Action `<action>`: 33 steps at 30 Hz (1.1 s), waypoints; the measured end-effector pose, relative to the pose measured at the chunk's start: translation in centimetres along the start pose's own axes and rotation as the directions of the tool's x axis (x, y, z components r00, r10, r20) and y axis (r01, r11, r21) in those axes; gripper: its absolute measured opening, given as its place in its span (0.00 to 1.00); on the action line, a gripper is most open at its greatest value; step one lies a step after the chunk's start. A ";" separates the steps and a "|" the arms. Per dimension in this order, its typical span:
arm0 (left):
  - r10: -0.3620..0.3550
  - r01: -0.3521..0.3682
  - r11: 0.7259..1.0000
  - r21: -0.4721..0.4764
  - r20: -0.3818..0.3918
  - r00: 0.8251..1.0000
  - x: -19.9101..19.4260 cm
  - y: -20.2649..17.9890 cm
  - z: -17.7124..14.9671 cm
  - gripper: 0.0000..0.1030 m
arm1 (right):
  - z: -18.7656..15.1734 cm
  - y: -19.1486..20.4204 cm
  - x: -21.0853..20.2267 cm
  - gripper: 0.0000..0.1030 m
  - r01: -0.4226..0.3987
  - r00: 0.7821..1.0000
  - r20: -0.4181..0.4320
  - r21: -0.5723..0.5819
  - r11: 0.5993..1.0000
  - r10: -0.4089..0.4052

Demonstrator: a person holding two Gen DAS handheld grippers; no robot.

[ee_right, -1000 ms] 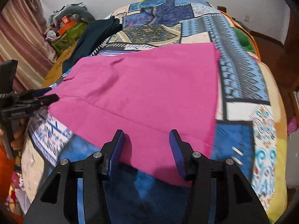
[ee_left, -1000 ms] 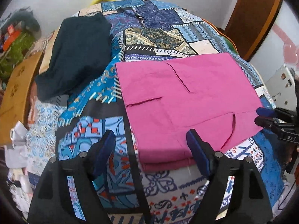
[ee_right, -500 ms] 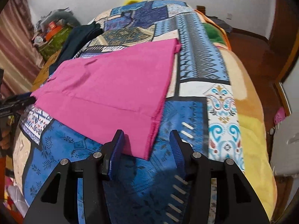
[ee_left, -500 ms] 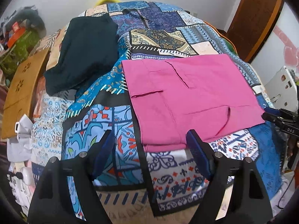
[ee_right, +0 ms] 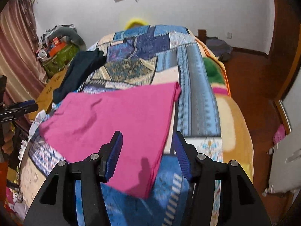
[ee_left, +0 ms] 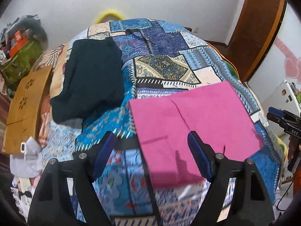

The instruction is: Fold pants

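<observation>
The pink pants point(ee_left: 190, 124) lie folded into a flat rectangle on the patchwork bedspread point(ee_left: 161, 52). They also show in the right wrist view point(ee_right: 120, 120). My left gripper point(ee_left: 150, 156) is open and empty, raised above the near left corner of the pants. My right gripper point(ee_right: 147, 154) is open and empty, raised above the near right edge of the pants. Each gripper shows at the edge of the other's view, the right one point(ee_left: 282, 118) and the left one point(ee_right: 17, 109).
A folded dark teal garment point(ee_left: 90, 79) lies on the bed's far left. A wooden board point(ee_left: 24, 105) and a cluttered pile point(ee_left: 20, 56) stand left of the bed. A wooden door point(ee_left: 259, 28) and floor point(ee_right: 254, 86) are to the right.
Both grippers have pulled back and up from the pants, which stay flat on the bed. The views now take in more of the wall and room.
</observation>
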State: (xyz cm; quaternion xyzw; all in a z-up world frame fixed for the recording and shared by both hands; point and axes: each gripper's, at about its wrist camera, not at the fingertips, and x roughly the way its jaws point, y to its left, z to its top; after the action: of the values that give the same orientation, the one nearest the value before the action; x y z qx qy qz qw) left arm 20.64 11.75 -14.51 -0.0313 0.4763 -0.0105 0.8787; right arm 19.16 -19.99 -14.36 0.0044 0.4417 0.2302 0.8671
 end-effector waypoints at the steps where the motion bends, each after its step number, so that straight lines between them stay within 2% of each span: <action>1: 0.004 -0.004 1.000 -0.001 -0.009 1.000 0.7 0.1 0.7 0.78 | 0.3 0.0 0.2 0.50 0.003 1.000 0.011 -0.004 1.000 -0.003; 5: 0.071 -0.072 0.997 -0.005 -0.046 0.996 3.8 0.4 2.6 0.77 | 2.1 -0.1 1.0 0.50 0.005 0.999 0.036 -0.028 1.000 -0.004; 10: 0.081 -0.085 0.996 -0.039 -0.096 0.992 7.2 1.5 4.1 0.77 | 4.5 -1.0 2.9 0.54 0.034 0.999 0.042 -0.063 0.997 -0.032; 13: 0.023 -0.035 0.996 -0.087 -0.134 0.991 9.2 2.3 4.7 0.76 | 5.8 -2.0 5.0 0.54 0.036 0.999 0.023 -0.065 0.997 -0.034; 15: -0.011 -0.008 0.994 -0.112 -0.161 0.987 10.3 2.6 4.8 0.71 | 6.5 -2.8 6.7 0.54 0.031 0.999 -0.008 -0.058 0.998 -0.031; 20: -0.038 0.005 0.989 -0.149 -0.224 0.974 12.8 3.2 4.7 0.60 | 8.3 -4.7 11.4 0.53 0.035 0.997 -0.074 -0.043 0.998 -0.038; 22: -0.054 0.010 0.983 -0.185 -0.238 0.970 13.5 3.8 4.5 0.51 | 8.6 -5.1 12.6 0.50 0.033 0.995 -0.096 -0.042 0.999 -0.037; 25: -0.073 0.024 0.978 -0.207 -0.236 0.969 14.0 4.0 4.5 0.43 | 8.9 -5.2 14.7 0.40 0.006 0.987 -0.158 -0.044 0.999 -0.013; 27: -0.043 0.005 0.986 -0.165 -0.227 0.973 14.0 3.5 4.6 0.36 | 8.7 -5.0 16.5 0.21 -0.009 0.970 -0.243 -0.065 0.998 -0.007; 29: -0.010 -0.018 0.991 -0.132 -0.212 0.977 13.8 3.0 4.6 0.33 | 8.3 -4.6 17.2 0.17 0.009 0.967 -0.252 -0.108 0.994 -0.036; 30: 0.007 -0.033 0.992 -0.120 -0.207 0.978 13.7 2.9 4.6 0.24 | 8.3 -4.5 17.3 0.15 0.015 0.968 -0.246 -0.123 0.992 -0.046; 31: 0.080 -0.098 0.992 -0.083 -0.200 0.976 13.5 2.5 4.5 0.08 | 8.2 -4.3 17.3 0.14 0.024 0.968 -0.243 -0.139 0.990 -0.058; 32: 0.109 -0.125 0.990 -0.066 -0.200 0.974 13.4 2.5 4.6 0.06 | 8.1 -4.2 17.2 0.12 0.032 0.969 -0.237 -0.148 0.988 -0.067; 33: 0.107 -0.122 0.991 -0.062 -0.203 0.973 13.4 2.6 4.5 0.06 | 8.0 -4.4 17.2 0.11 0.033 0.969 -0.237 -0.152 0.988 -0.069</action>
State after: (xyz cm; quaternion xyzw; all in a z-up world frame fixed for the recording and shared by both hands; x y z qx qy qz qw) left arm 31.75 13.88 -23.42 -0.0351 0.5631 0.0548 0.8238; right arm 35.77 -15.43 -23.55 -0.0989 0.5257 0.2385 0.8106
